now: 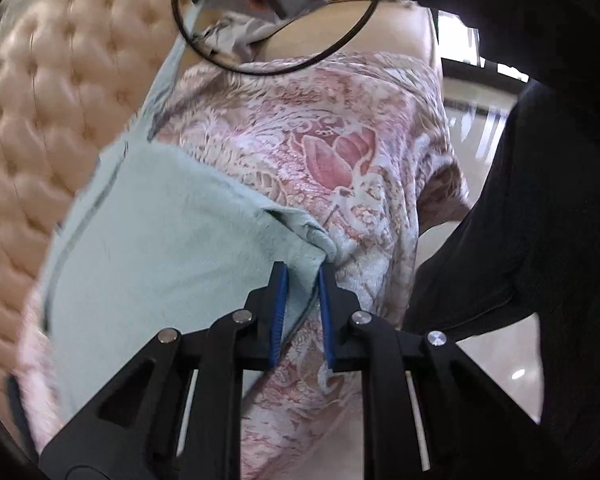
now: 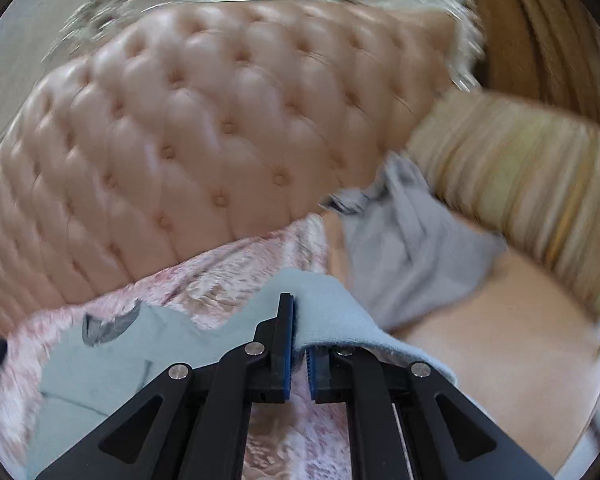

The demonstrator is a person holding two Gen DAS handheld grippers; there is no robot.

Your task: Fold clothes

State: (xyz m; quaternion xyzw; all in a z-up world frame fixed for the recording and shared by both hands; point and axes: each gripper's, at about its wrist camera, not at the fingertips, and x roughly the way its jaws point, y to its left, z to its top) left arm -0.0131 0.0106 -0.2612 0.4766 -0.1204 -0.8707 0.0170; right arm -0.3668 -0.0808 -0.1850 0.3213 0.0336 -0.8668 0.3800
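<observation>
A pale blue-green garment (image 1: 152, 220) lies spread on a pink floral blanket (image 1: 312, 136). My left gripper (image 1: 303, 270) is shut on a bunched corner of that garment, with the cloth pinched between its blue pads. The same garment (image 2: 156, 344) shows in the right wrist view, where its edge drapes over the right finger. My right gripper (image 2: 300, 320) is shut on that edge. A second, grey garment (image 2: 412, 248) lies crumpled further back on the bed, beyond the right gripper.
A tufted pink headboard (image 2: 204, 128) rises behind the blanket (image 2: 236, 260). A striped beige pillow (image 2: 512, 172) lies at the right. A person's dark sleeve (image 1: 532, 184) fills the right of the left wrist view, and a black cable loop (image 1: 276, 68) hangs at the top.
</observation>
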